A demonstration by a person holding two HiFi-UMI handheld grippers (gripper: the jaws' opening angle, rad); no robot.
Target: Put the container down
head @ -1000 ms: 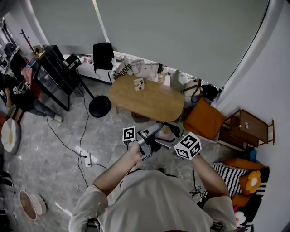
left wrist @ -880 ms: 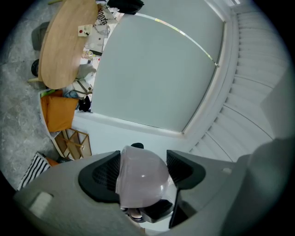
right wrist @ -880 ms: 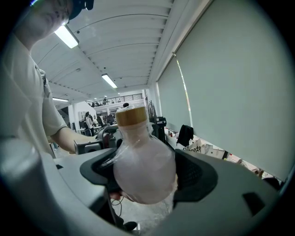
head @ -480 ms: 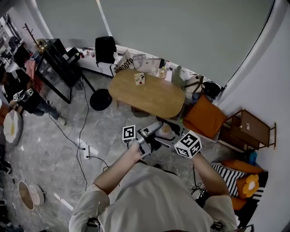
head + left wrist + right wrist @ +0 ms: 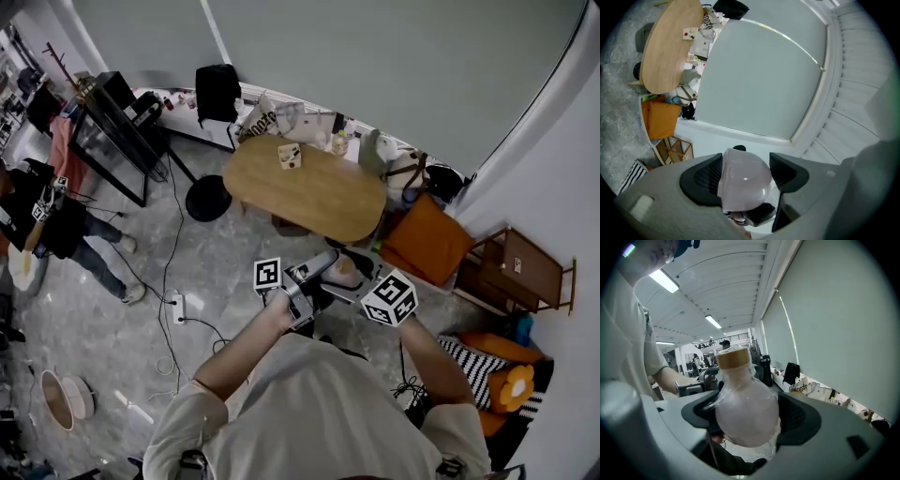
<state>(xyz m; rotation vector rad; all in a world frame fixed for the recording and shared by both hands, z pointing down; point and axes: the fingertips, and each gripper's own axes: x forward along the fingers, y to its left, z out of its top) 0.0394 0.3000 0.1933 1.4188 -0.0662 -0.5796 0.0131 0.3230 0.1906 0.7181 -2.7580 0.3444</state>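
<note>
The container [image 5: 746,416] is held in mid-air above the floor, well apart from the desk [image 5: 319,202]. It is clamped by 2 grippers: left gripper [image 5: 745,171] and right gripper [image 5: 751,418]. Placement is judged not yet done; lowering and release remain.

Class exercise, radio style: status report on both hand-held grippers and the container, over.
Both shut on container: left hand-held gripper, right hand-held gripper. Container in the air, not yet down. Ahead, wooden table with small box on it.
</note>
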